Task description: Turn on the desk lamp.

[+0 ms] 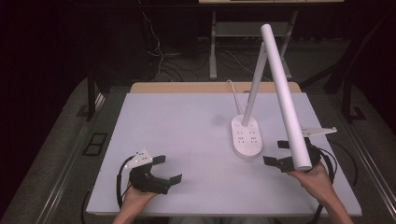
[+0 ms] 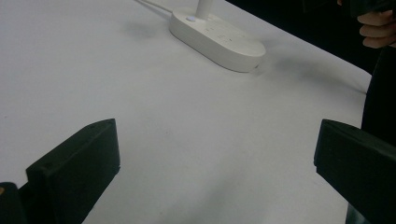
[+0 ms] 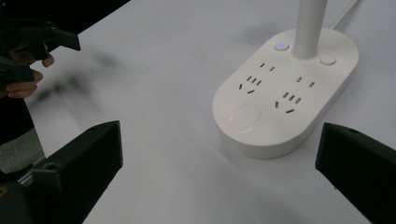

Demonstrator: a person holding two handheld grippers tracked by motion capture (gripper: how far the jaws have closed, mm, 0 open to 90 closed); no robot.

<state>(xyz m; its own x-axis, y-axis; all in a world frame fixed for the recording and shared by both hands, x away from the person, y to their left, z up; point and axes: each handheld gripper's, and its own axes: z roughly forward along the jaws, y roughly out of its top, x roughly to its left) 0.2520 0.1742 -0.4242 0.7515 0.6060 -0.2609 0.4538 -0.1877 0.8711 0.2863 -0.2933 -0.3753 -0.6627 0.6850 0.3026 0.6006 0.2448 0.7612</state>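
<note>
The white lamp base (image 1: 246,136) (sockets on top, a blue light lit) stands right of centre on the tabletop (image 1: 187,126). The right gripper (image 1: 281,153), just beside it, and the left gripper (image 1: 167,169), lower left, both have jaws spread, holding nothing.

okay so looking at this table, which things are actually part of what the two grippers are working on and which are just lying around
Part of the job:
- desk lamp base with sockets and buttons, nearest the right gripper
- lamp arm, the white tube angled over the table
- left gripper, open, farther off
- table

Just lying about:
- lamp cord, trailing off the far edge
- cables on the floor behind the table
</note>
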